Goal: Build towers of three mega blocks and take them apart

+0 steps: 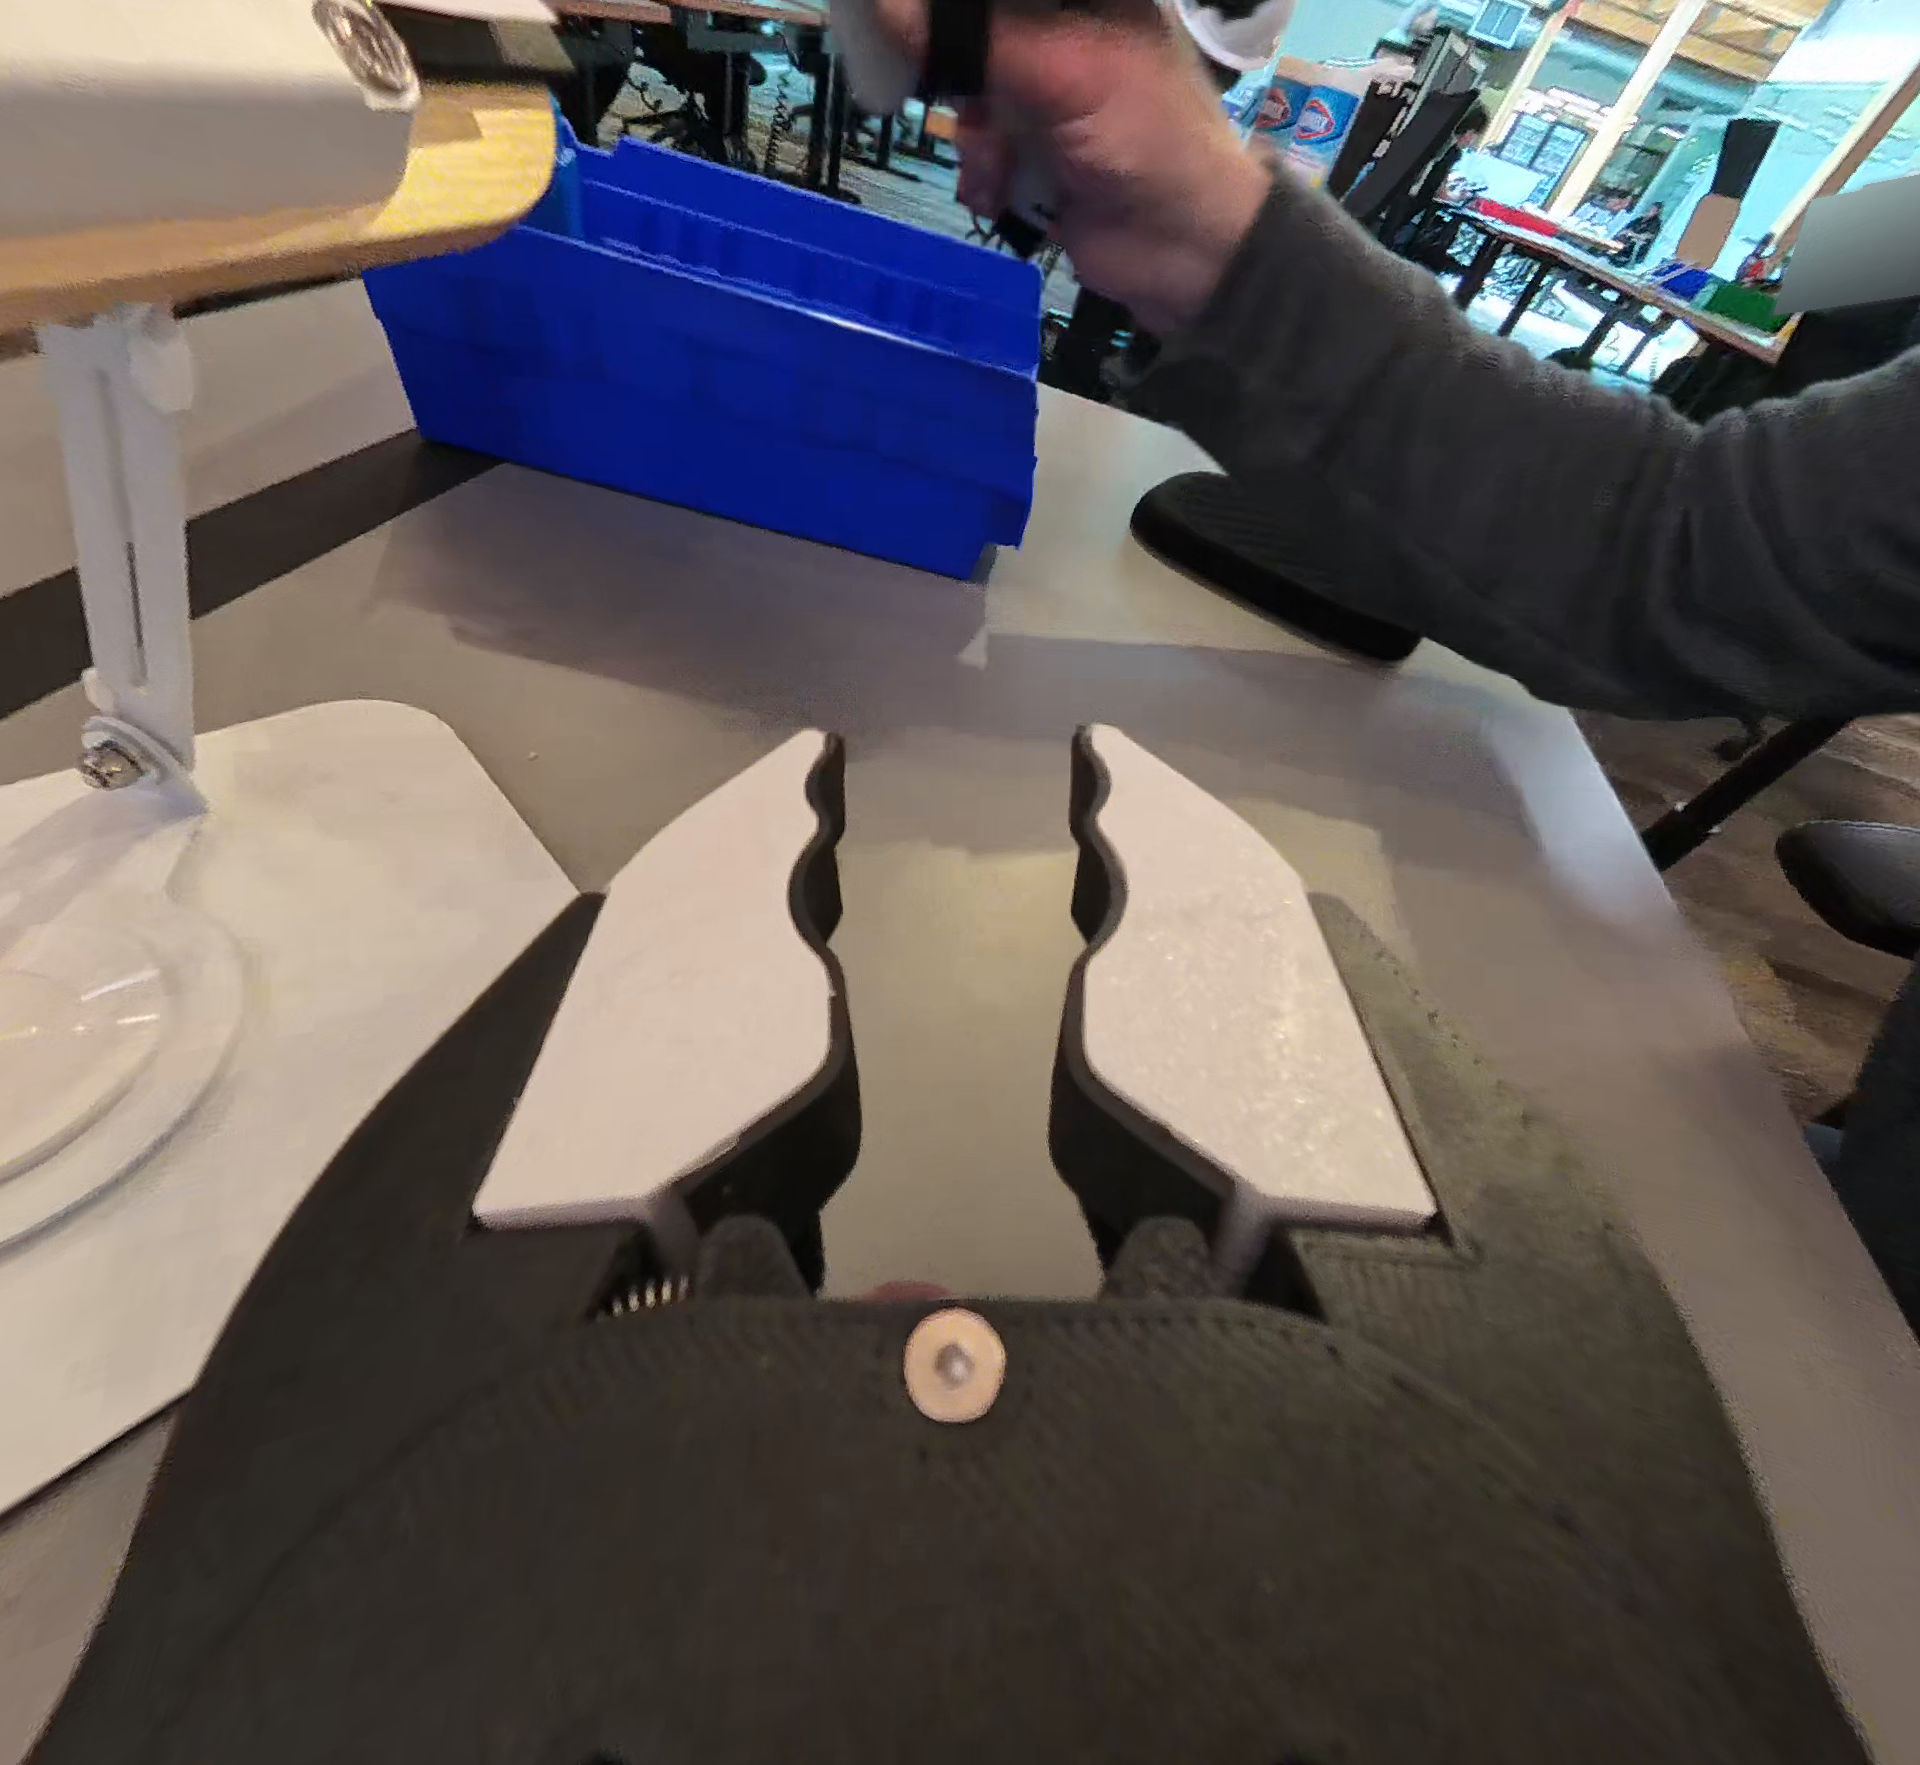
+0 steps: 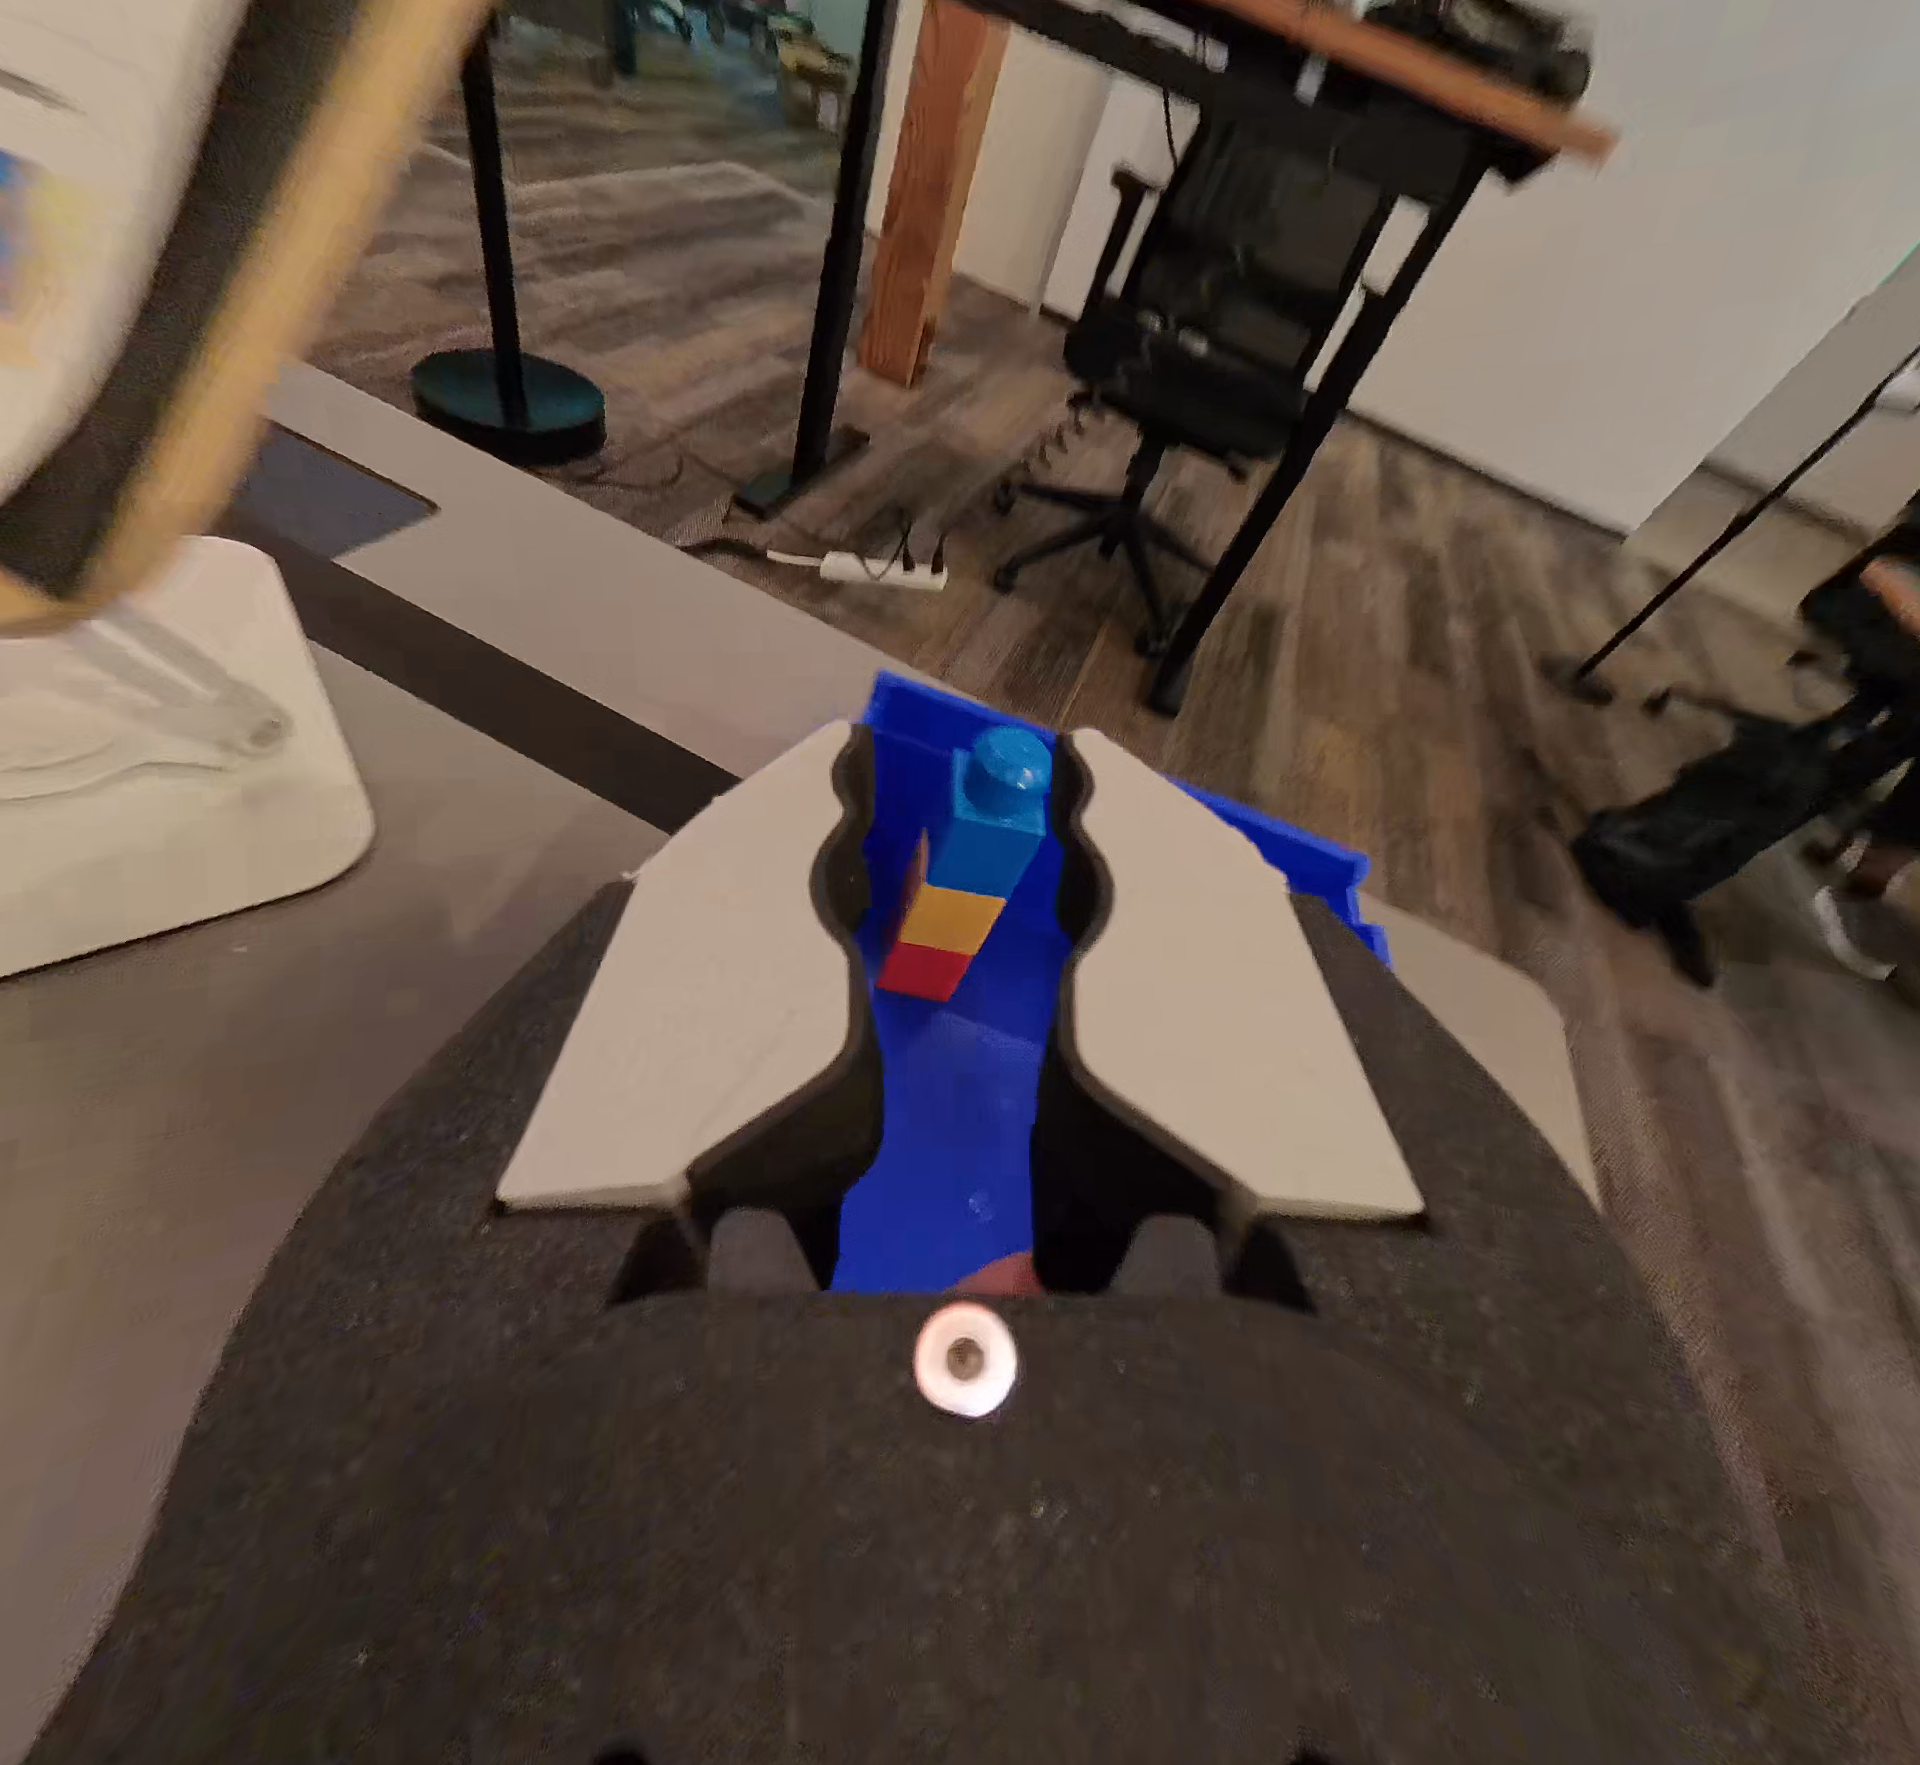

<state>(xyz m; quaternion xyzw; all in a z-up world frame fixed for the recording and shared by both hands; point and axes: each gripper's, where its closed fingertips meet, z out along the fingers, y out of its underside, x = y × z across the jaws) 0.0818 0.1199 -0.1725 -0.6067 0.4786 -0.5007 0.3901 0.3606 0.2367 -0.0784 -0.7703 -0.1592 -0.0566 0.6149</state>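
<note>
A tower of three mega blocks (image 2: 966, 868), blue on top of yellow on top of red, is seen from above inside the blue bin (image 2: 1309, 868). My right gripper (image 2: 961, 739) hovers over the bin with its jaws apart. The tower shows in the gap close to the right finger, and I cannot tell whether they touch. In the left wrist view the blue bin (image 1: 727, 385) sits at the far side of the grey table (image 1: 623, 635), with a hand (image 1: 1122, 188) holding the right gripper above it. My left gripper (image 1: 956, 759) is open and empty, low over the table.
A white stand (image 1: 125, 510) with a wooden board (image 1: 312, 219) on top rises at the left, on a white base (image 1: 343, 884). A black chair armrest (image 1: 1268, 562) lies by the table's right edge. Beyond are floor, desks and an office chair (image 2: 1195, 344). About 30 cm separates my left fingertips from my right. The right gripper is farther from the white base (image 1: 343, 884), some 30 cm, than the left, some 15 cm.
</note>
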